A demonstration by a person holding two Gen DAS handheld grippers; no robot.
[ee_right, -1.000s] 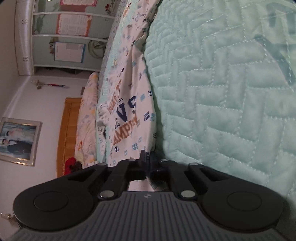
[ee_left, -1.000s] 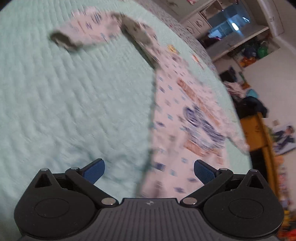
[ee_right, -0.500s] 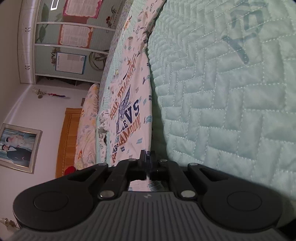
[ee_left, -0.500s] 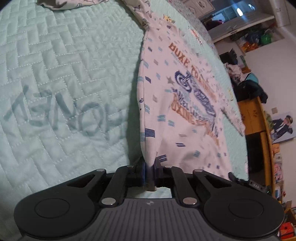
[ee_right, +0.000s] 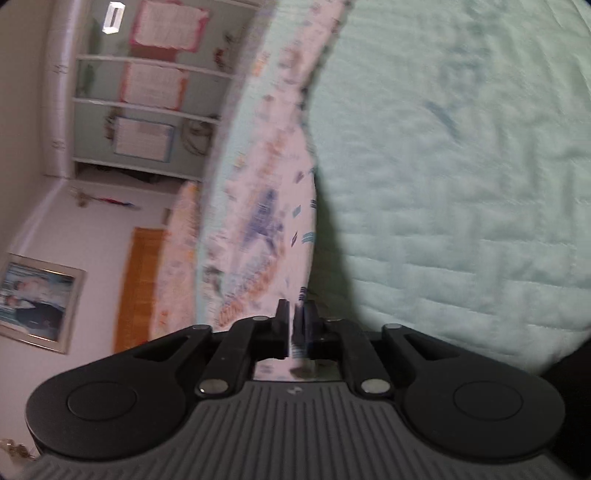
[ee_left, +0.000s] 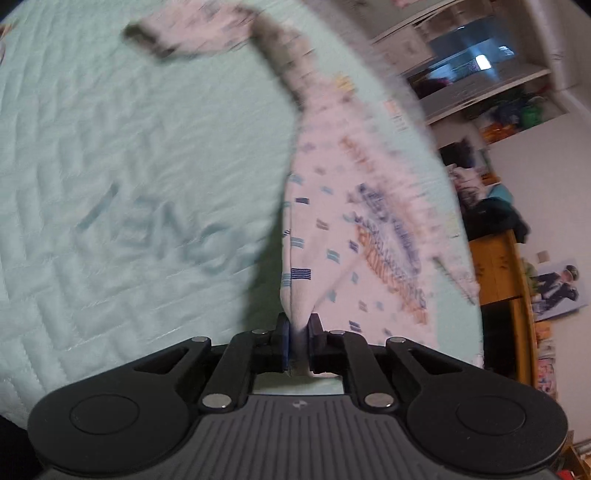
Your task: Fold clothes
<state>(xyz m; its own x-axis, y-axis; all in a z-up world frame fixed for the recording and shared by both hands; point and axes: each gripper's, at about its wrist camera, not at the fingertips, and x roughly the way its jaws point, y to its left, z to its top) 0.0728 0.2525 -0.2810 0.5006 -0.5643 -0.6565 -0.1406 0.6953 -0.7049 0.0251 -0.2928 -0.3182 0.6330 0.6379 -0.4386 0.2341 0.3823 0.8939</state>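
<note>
Fingers on both grippers are pinched together on cloth: the left gripper (ee_left: 299,332) has its two black fingers (ee_left: 282,328) clamped on the hem of one white printed shirt (ee_left: 325,229), and the right gripper (ee_right: 294,325) squeezes another part of the same shirt's (ee_right: 266,221) edge between its two fingers (ee_right: 282,321). A strip of fabric shows below the closed jaws in each view. One shirt is in sight, patterned with small blue dashes and a blue and orange chest print; the lettering is too smeared to read. From the left gripper it runs away across one pale green quilted bedspread (ee_left: 129,166), with one sleeve (ee_left: 192,35) bent off to the side at the far end and a second sleeve (ee_left: 458,280) trailing toward the bed's edge. Both grippers point forward along the shirt, low over the bed, each casting a dark shadow beside the cloth. In the right view the shirt lies along the bedspread's (ee_right: 461,184) edge. Both views are heavily blurred. Beyond the bed are one wooden cabinet (ee_left: 498,269), one framed photograph (ee_right: 37,299) on the wall, and shelves (ee_right: 147,99) with posters, their contents unclear.
</note>
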